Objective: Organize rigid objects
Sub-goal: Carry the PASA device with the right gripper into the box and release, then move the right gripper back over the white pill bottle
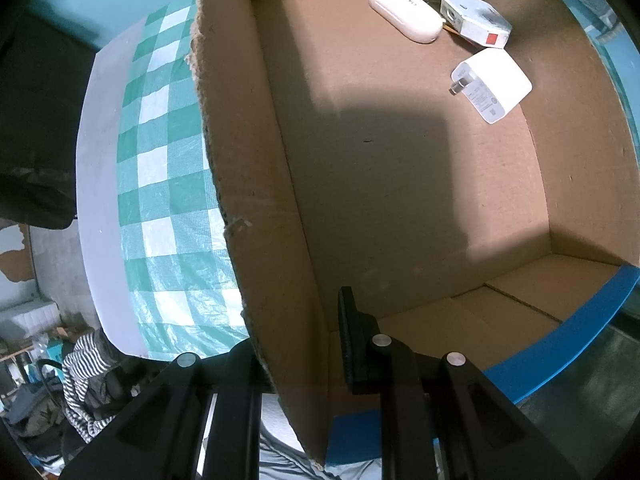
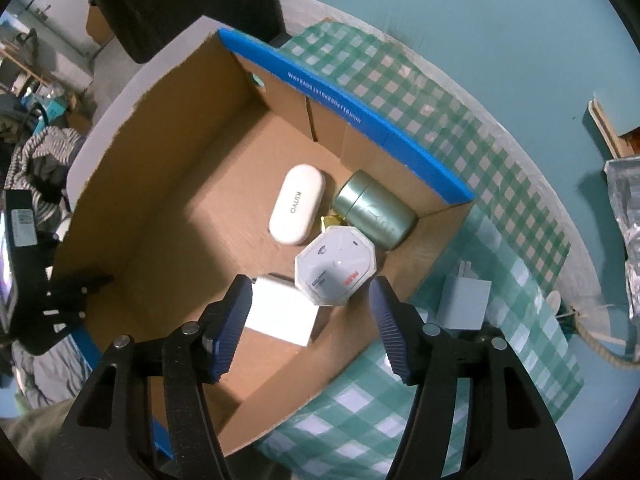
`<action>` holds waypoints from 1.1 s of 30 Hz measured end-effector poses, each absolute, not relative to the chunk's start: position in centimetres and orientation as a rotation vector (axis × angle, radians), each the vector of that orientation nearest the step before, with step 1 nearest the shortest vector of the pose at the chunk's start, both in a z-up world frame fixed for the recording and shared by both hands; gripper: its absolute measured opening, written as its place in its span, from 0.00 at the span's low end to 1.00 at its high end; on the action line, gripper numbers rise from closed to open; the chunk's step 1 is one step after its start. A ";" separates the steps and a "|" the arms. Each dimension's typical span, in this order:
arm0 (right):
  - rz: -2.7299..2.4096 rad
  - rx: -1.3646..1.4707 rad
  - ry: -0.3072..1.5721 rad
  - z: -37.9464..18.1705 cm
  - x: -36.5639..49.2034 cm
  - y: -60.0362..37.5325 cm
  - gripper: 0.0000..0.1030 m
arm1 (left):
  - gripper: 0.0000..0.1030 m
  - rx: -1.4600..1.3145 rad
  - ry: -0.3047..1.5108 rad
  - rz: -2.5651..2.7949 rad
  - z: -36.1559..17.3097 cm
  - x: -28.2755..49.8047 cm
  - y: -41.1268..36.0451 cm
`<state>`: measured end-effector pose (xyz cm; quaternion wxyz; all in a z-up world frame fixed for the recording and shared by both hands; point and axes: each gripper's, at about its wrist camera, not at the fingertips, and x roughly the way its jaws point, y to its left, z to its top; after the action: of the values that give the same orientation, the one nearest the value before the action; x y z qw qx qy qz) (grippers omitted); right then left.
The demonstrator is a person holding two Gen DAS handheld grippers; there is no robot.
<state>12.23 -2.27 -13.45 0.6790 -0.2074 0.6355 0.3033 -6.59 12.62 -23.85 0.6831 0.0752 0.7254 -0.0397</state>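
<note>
1. Right gripper (image 2: 310,306) pointing down into an open cardboard box (image 2: 168,216), blue-padded jaws spread apart, nothing pressed between the pads.
2. White charger cube (image 2: 280,312) lying on the box floor between the jaws, close to the left pad.
3. White octagonal box (image 2: 336,268) with a red label just beyond the charger, touching it.
4. White oval case (image 2: 298,210) printed "KIIYO" farther in, beside a pale green metal tin (image 2: 374,210) lying in the corner.
5. Blue strip (image 2: 360,120) with white print along the far wall's rim.
6. Second white plug adapter (image 2: 464,300) outside the box, on the green checked tablecloth (image 2: 440,136).
7. Left gripper (image 2: 52,300) at the box's left wall.
</note>
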 end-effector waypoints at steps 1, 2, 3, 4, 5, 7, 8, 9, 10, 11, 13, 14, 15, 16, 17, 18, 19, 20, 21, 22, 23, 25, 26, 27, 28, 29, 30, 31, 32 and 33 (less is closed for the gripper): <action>0.681 -0.460 1.423 -13.2 12.3 -2.4 0.60 | 0.16 0.170 1.626 -0.089 -23.9 -6.6 12.6; 0.680 -0.456 1.419 -13.0 12.3 -2.5 0.61 | 0.16 0.171 1.626 -0.089 -23.9 -6.6 12.6; 0.679 -0.453 1.415 -12.8 12.3 -2.6 0.61 | 0.16 0.172 1.626 -0.089 -23.9 -6.6 12.5; 0.680 -0.452 1.417 -12.6 12.3 -2.7 0.61 | 0.16 0.174 1.627 -0.090 -23.9 -6.6 12.5; 0.680 -0.454 1.417 -12.5 12.3 -2.8 0.61 | 0.16 0.175 1.627 -0.091 -23.9 -6.5 12.4; 0.677 -0.459 1.408 -12.2 12.2 -3.0 0.61 | 0.16 0.180 1.626 -0.090 -23.8 -6.5 12.3; 0.675 -0.460 1.405 -12.0 12.3 -3.2 0.61 | 0.16 0.181 1.626 -0.090 -23.8 -6.5 12.3; 0.674 -0.459 1.404 -11.9 12.3 -3.4 0.61 | 0.16 0.182 1.626 -0.090 -23.8 -6.5 12.2; 0.673 -0.457 1.401 -11.7 12.3 -3.6 0.61 | 0.16 0.183 1.624 -0.089 -23.8 -6.5 12.1; 0.670 -0.454 1.398 -11.6 12.3 -3.8 0.61 | 0.16 0.183 1.624 -0.089 -23.8 -6.4 12.1; 0.667 -0.449 1.396 -11.3 12.3 -4.2 0.61 | 0.16 0.181 1.624 -0.089 -23.7 -6.4 12.1; 0.665 -0.444 1.393 -11.2 12.3 -4.6 0.61 | 0.16 0.181 1.623 -0.089 -23.7 -6.4 12.1; 0.662 -0.442 1.391 -11.1 12.3 -4.8 0.61 | 0.16 0.182 1.623 -0.089 -23.6 -6.4 12.1; 0.658 -0.438 1.391 -11.0 12.4 -5.2 0.61 | 0.16 0.183 1.622 -0.088 -23.6 -6.4 12.1; 0.652 -0.434 1.391 -11.0 12.4 -5.6 0.61 | 0.16 0.183 1.623 -0.088 -23.6 -6.4 12.1; 0.643 -0.428 1.394 -11.0 12.6 -6.2 0.61 | 0.16 0.183 1.623 -0.088 -23.6 -6.5 12.1; 0.636 -0.426 1.396 -11.0 12.8 -6.6 0.61 | 0.16 0.183 1.624 -0.087 -23.6 -6.5 12.1; 0.624 -0.423 1.402 -11.2 12.9 -7.2 0.61 | 0.16 0.183 1.626 -0.086 -23.6 -6.4 12.1; 0.613 -0.422 1.408 -11.4 13.1 -7.8 0.61 | 0.16 0.182 1.627 -0.086 -23.6 -6.4 12.1; 0.605 -0.421 1.412 -11.5 13.2 -8.2 0.61 | 0.16 0.184 1.628 -0.086 -23.6 -6.4 12.1; 0.594 -0.417 1.417 -11.8 13.4 -8.8 0.61 | 0.16 0.186 1.627 -0.088 -23.6 -6.4 12.0; 0.570 -0.409 1.433 -12.4 13.7 -9.8 0.61 | 0.16 0.189 1.629 -0.088 -23.5 -6.4 11.9; 0.560 -0.407 1.439 -12.7 13.8 -10.3 0.61 | 0.16 0.190 1.630 -0.088 -23.6 -6.3 11.8; 0.547 -0.410 1.444 -13.0 13.9 -10.8 0.61 | 0.16 0.190 1.630 -0.087 -23.6 -6.3 11.8; 0.534 -0.413 1.452 -13.5 14.0 -11.1 0.61 | 0.16 0.188 1.630 -0.087 -23.5 -6.3 11.7; 0.522 -0.412 1.463 -14.1 14.2 -11.6 0.61 | 0.16 0.188 1.631 -0.087 -23.6 -6.3 11.6; 0.514 -0.407 1.472 -14.4 14.2 -12.0 0.61 | 0.16 0.188 1.632 -0.087 -23.6 -6.4 11.5; 0.506 -0.399 1.481 -14.9 14.3 -12.4 0.61 | 0.16 0.188 1.632 -0.088 -23.6 -6.4 11.5; 0.504 -0.391 1.491 -15.5 14.3 -12.7 0.61 | 0.16 0.187 1.633 -0.090 -23.6 -6.4 11.5; 0.503 -0.387 1.501 -16.0 14.3 -13.0 0.61 | 0.16 0.188 1.633 -0.090 -23.6 -6.4 11.6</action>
<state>14.35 -12.99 -15.98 0.6859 -0.1726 0.6703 0.2244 -6.35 11.56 -23.55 0.6798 0.0836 0.7275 -0.0401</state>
